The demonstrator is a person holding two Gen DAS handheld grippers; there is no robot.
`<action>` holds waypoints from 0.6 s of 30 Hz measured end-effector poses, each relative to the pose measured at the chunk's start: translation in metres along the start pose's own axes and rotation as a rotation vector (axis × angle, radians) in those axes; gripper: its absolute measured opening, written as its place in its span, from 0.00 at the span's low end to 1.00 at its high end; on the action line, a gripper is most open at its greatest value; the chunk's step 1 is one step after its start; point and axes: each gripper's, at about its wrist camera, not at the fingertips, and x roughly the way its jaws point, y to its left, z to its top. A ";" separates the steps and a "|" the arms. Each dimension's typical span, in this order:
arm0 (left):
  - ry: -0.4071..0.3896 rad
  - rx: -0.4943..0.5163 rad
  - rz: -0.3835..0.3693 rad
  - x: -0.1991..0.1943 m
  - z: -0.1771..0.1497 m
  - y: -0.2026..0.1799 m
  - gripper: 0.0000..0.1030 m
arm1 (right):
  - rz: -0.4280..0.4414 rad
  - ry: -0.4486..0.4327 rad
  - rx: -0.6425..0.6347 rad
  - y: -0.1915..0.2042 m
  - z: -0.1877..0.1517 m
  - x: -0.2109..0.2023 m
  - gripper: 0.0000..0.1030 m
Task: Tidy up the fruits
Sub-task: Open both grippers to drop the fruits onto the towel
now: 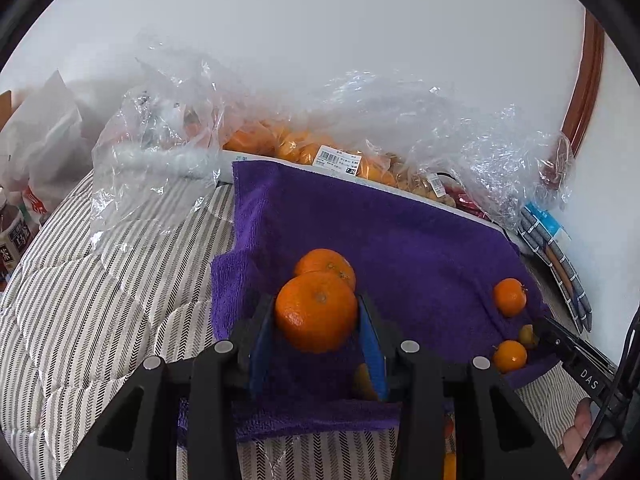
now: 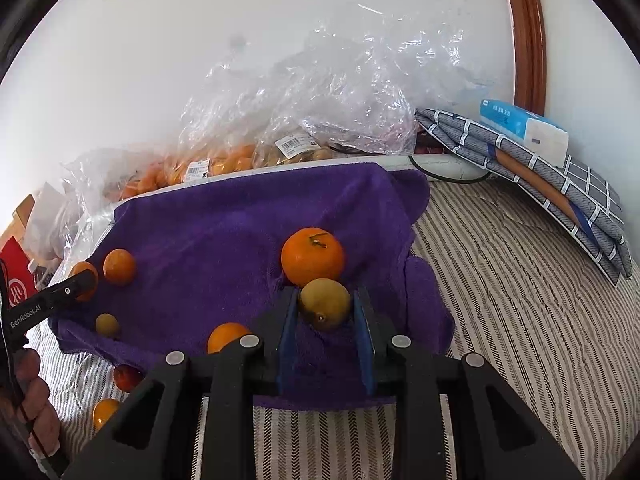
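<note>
While left tongs (image 1: 316, 316) clamp an orange (image 1: 316, 312) and right tongs (image 2: 325, 306), barely parted, pinch a yellow fruit (image 2: 325, 303), sorting barely begun: loose fruit beside both.

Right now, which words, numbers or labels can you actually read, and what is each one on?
"GenRobot.AI": on the left gripper, seen in the right wrist view.
"DAS": on the right gripper, seen in the left wrist view.
"7.26": on the price label of the bagged oranges.
Other label print, bottle label characters, tissue pack text: unreadable.
</note>
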 end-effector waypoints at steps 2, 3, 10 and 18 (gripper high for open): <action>-0.001 0.002 0.000 0.000 0.000 0.000 0.37 | 0.002 0.000 0.006 -0.001 0.000 0.000 0.35; -0.002 0.001 0.001 0.000 0.000 0.000 0.37 | -0.001 -0.001 0.009 -0.002 0.000 -0.001 0.36; -0.002 0.000 -0.002 0.000 0.001 0.000 0.37 | 0.007 -0.009 0.013 -0.002 0.000 -0.002 0.46; -0.029 0.024 -0.001 -0.006 -0.001 -0.003 0.47 | 0.076 -0.046 0.015 0.001 -0.001 -0.011 0.52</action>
